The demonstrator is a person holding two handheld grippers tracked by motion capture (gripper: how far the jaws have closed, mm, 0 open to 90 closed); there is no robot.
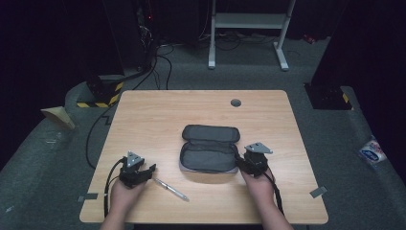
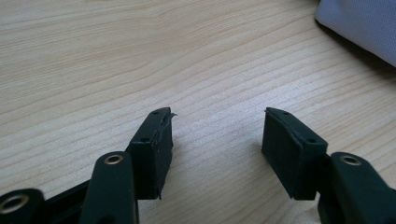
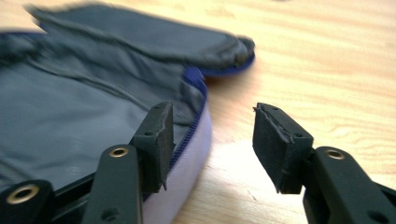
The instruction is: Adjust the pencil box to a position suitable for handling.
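Open pouch [image 1: 209,147], pen [image 1: 171,189] nearby, floor clutter indistinct

Your right claw view blurs the pouch [image 3: 93,93], cut off at its left edge; your forearms leave the high view's bottom.

The high view looked forward and down from above the person's side, taking in the whole wooden table [image 1: 201,110] and the dark floor beyond it. The left gripper view sat low and close over the tabletop, facing along the left claw [image 2: 217,135], with a pale corner of the open pencil case [image 2: 359,25] at its upper right. The right gripper view looked equally near along the right claw [image 3: 212,140], sharing that case with both other views.
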